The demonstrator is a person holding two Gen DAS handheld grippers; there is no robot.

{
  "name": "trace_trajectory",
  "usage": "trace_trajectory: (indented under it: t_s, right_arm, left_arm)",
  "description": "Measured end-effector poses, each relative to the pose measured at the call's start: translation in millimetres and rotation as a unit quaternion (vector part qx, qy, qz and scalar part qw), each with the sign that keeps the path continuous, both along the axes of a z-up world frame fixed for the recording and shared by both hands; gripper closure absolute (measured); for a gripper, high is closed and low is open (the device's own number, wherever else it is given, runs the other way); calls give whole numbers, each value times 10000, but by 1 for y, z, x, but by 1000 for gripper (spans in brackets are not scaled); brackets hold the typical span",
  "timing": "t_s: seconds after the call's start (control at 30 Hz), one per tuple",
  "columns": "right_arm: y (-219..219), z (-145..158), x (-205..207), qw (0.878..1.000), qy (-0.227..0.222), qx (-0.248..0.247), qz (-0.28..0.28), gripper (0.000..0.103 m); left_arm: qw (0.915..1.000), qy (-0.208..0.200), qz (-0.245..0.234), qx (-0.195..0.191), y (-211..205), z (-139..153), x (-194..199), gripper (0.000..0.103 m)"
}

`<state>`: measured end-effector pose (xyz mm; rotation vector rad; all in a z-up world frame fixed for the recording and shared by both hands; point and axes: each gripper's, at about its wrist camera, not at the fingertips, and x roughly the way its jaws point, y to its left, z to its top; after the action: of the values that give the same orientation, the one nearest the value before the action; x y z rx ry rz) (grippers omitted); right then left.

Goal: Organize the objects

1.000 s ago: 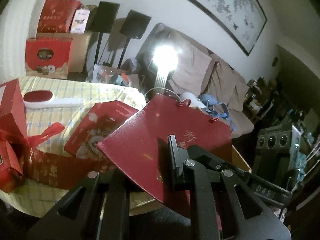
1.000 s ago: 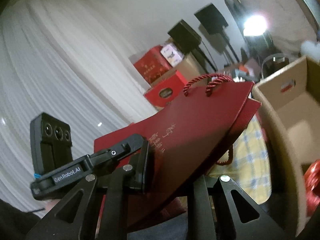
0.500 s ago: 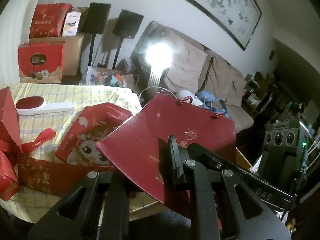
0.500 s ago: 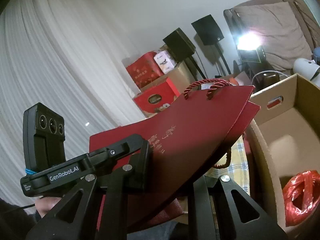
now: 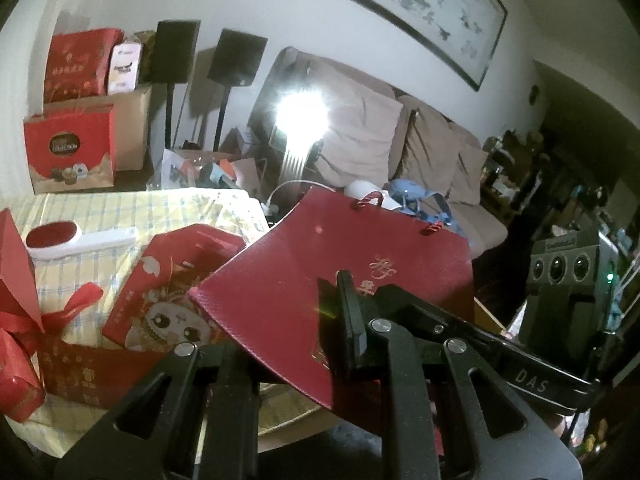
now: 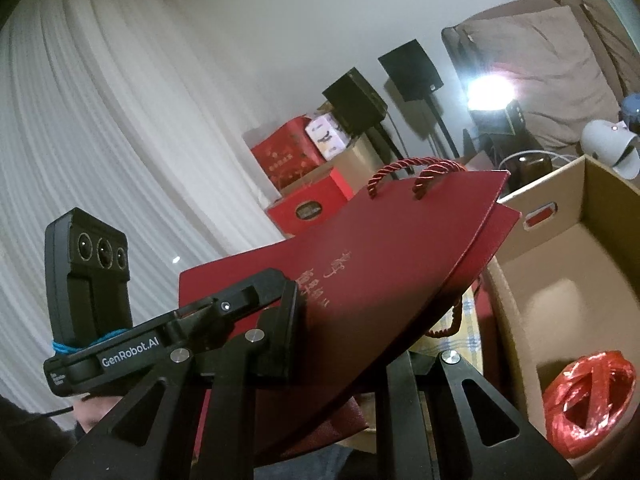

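A flat dark red paper gift bag (image 5: 340, 264) with rope handles is held in the air between both grippers. My left gripper (image 5: 296, 344) is shut on its lower part; the other gripper's finger (image 5: 352, 320) presses on the bag's face. In the right wrist view the same bag (image 6: 384, 264) lies across my right gripper (image 6: 316, 360), which is shut on it, with the left gripper's finger (image 6: 280, 320) clamped on its near edge. An open cardboard box (image 6: 568, 264) stands at the right and holds a red plastic bundle (image 6: 588, 396).
A table with a yellow checked cloth (image 5: 120, 208) carries a red cartoon-print bag (image 5: 168, 300), red ribboned boxes (image 5: 16, 320) and a white-and-red brush (image 5: 60, 240). Red gift boxes (image 5: 68, 144), two speakers (image 5: 236, 56) and a sofa (image 5: 400, 148) stand behind. White curtains (image 6: 100, 140) hang at left.
Both grippers have lifted and tilted with the red bag still held. The cardboard box interior and its red bundle have come into the right wrist view.
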<state>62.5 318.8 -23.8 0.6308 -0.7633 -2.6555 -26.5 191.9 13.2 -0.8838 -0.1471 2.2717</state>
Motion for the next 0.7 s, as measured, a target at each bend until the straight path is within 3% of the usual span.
trace_trajectory:
  t_s: [0.2, 0.7]
  right_arm:
    - [9, -1, 2, 9998, 0, -177, 33, 87]
    - [7, 5, 5, 10000, 81, 56, -8, 87]
  left_arm:
    - [9998, 189, -25, -83, 7, 3, 6, 86]
    - [9995, 255, -97, -173, 11, 9, 8, 86]
